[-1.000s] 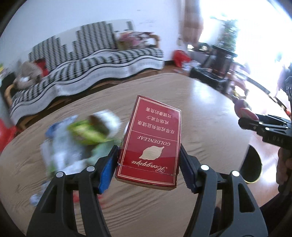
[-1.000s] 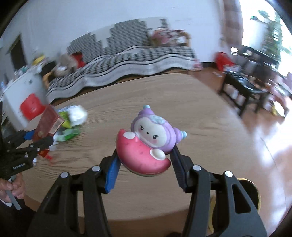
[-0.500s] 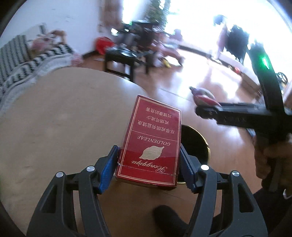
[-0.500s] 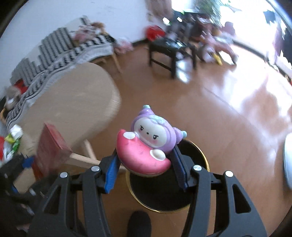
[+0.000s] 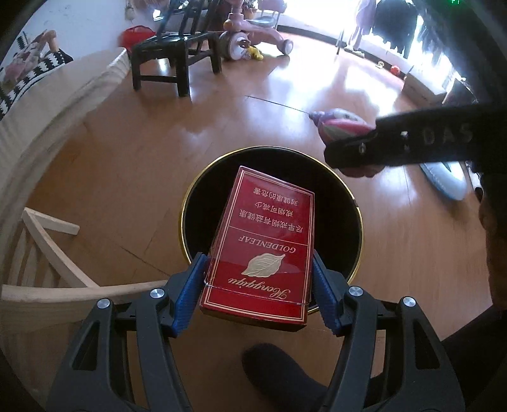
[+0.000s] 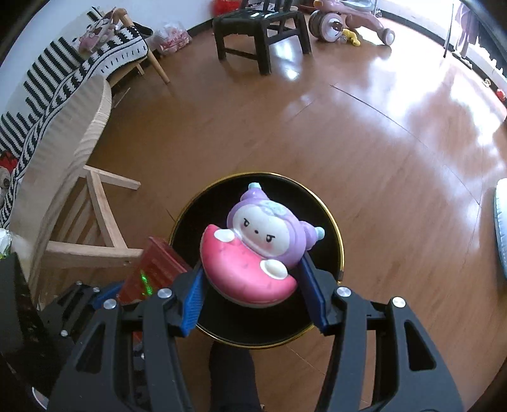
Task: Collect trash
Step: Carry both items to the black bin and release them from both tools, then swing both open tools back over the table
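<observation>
Red cigarette carton (image 5: 263, 250) sits pinched in my left claw (image 5: 258, 296), long axis pointing away from me. My right claw (image 6: 252, 293) grips the pink-and-purple toy (image 6: 256, 250). Directly beneath both gapes the black bin (image 5: 196, 193), so each only needs releasing.

Black chair (image 6: 259, 28) on wood floor (image 6: 364, 133); pink ride-on toy (image 6: 348, 19) beside; striped sofa (image 6: 57, 73) left.

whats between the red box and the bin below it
Nothing. In the left wrist view the red box, clamped in the left tool, hangs over the open black bin, with only air between them.
</observation>
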A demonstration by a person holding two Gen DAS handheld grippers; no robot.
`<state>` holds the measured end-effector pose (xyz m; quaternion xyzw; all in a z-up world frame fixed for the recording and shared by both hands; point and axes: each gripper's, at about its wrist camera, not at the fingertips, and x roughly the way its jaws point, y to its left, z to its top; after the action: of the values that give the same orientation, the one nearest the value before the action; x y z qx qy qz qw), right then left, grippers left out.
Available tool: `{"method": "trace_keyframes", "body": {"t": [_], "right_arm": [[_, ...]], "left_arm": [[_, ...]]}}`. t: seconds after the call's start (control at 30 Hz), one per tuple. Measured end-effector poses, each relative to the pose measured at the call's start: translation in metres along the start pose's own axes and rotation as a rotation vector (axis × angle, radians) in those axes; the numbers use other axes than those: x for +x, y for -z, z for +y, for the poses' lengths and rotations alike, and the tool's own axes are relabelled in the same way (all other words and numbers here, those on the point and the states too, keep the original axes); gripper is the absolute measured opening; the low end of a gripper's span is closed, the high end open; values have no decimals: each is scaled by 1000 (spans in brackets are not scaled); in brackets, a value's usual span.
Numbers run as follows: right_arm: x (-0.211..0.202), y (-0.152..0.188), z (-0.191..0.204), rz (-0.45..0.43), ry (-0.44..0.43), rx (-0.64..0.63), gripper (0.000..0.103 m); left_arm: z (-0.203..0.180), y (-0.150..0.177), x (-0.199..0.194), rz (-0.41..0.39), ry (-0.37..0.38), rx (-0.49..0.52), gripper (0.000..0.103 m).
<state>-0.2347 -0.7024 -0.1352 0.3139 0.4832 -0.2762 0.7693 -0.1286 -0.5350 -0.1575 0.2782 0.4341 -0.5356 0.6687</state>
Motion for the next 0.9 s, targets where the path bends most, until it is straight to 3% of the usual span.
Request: {"method": "trace_keyframes", "body": {"t": [0.2,0.33,0.5,0.63,0.73,0.9], "right_arm": [[-7,-4,2,-19,-9,10,57],[-11,-5,1,-33,-10,28,69],[-19,-8,3,-57,-3,42,76],[-33,-11,20,-90,-1,30,78],[-53,-14,46,-150,-5,-9,86],[-88,-16,106,-242,-73,-90,90]], "left_arm": [[-2,-8,3,-10,10,-17,63],[-2,-7,5,-6,17,-29,79],[2,-4,-6,-12,12,-32,82],[10,-5,-36,-48,27,-69,88],[18,-1,-67,-90,27,-82,92],[52,18,-134,-145,-38,-122,94]]}}
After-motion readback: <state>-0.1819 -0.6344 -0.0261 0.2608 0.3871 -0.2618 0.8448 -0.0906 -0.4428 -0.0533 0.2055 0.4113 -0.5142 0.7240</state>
